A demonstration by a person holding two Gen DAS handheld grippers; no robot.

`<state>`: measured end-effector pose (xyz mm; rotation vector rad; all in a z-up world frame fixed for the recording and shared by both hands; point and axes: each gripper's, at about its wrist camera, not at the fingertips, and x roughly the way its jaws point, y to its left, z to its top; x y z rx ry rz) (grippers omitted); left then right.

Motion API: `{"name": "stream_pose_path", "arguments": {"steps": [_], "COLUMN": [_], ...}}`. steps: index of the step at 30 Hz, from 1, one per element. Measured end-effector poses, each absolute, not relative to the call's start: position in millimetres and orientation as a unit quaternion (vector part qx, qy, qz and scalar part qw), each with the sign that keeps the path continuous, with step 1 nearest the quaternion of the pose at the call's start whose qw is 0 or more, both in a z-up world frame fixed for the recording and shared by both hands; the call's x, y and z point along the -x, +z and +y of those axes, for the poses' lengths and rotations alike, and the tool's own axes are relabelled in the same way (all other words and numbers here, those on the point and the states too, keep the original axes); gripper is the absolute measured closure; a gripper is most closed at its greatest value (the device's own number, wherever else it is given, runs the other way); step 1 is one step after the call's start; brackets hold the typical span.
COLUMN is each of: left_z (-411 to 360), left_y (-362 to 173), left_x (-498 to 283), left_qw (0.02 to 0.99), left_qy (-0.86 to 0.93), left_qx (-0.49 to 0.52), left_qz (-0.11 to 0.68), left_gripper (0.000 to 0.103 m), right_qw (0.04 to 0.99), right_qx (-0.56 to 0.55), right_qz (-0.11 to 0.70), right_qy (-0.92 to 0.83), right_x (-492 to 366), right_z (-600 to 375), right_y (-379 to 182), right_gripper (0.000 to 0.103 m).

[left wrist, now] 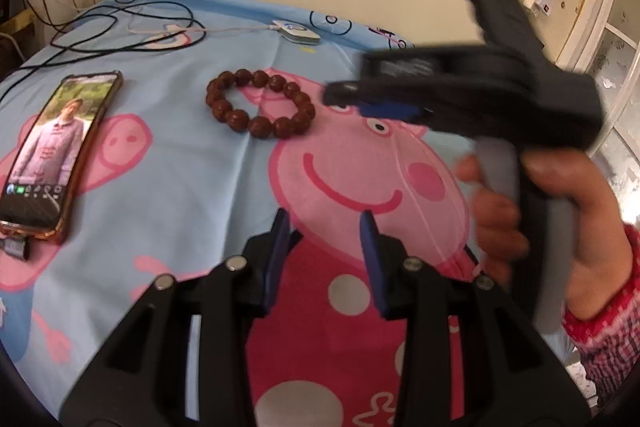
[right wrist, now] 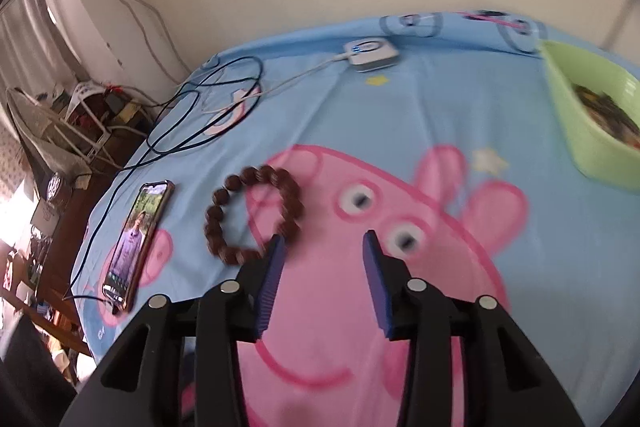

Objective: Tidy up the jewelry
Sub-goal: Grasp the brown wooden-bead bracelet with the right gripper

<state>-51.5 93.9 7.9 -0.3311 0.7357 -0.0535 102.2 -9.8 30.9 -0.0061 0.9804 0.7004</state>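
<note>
Bracelet job barely started, tbh. Green bowl far right, already holding dark stuff. Beads loose on sheet beside phone. Right gripper spread wide, empty, just beside beads. Left gripper likewise spread, empty.

Brown beaded bracelet, closed loop, flat on cartoon bedsheet, green bowl holding dark jewelry
</note>
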Motion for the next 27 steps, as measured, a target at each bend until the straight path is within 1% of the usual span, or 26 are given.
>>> {"name": "stream_pose_path", "arguments": {"steps": [3,4,5,6,7,11,12,13,15,18,21,27], "left_z": [94,93,93,93,93,90,89,87,85,75,48,-34], "left_y": [8,8,8,8,8,6,6,7,11,20,29,38], "left_x": [51,51,50,51,51,47,46,45,45,34,15,-17], "left_qw": [0.919,0.919,0.919,0.919,0.919,0.916,0.915,0.915,0.916,0.912,0.905,0.883], "left_qy": [-0.025,-0.026,-0.026,-0.027,-0.027,-0.032,-0.036,-0.039,-0.041,-0.069,-0.108,-0.196], "left_qx": [0.162,0.160,0.158,0.157,0.157,0.148,0.145,0.141,0.137,0.139,0.122,0.061], "left_qz": [0.359,0.359,0.360,0.360,0.361,0.372,0.375,0.376,0.375,0.380,0.393,0.422], "left_gripper": [0.069,0.069,0.069,0.069,0.069,0.068,0.063,0.054,0.047,0.047,0.047,0.047], "right_qw": [0.815,0.816,0.820,0.820,0.821,0.835,0.838,0.838,0.841,0.851,0.862,0.879], "right_qx": [0.020,0.028,0.044,0.062,0.064,0.077,0.070,0.060,0.041,0.007,-0.015,-0.029], "right_qz": [0.479,0.474,0.466,0.460,0.455,0.439,0.440,0.441,0.445,0.446,0.441,0.427], "right_qy": [0.326,0.329,0.329,0.336,0.340,0.322,0.317,0.314,0.305,0.279,0.250,0.210], "right_x": [-118,-121,-121,-119,-118,-107,-103,-101,-92,-67,-40,-8], "right_z": [11,16,20,23,21,-11,-30,-44,-79,-150,-203,-257], "right_y": [19,17,18,19,21,28,29,29,29,30,32,29], "right_gripper": [0.086,0.086,0.091,0.100,0.103,0.103,0.103,0.103,0.103,0.103,0.103,0.103]}}
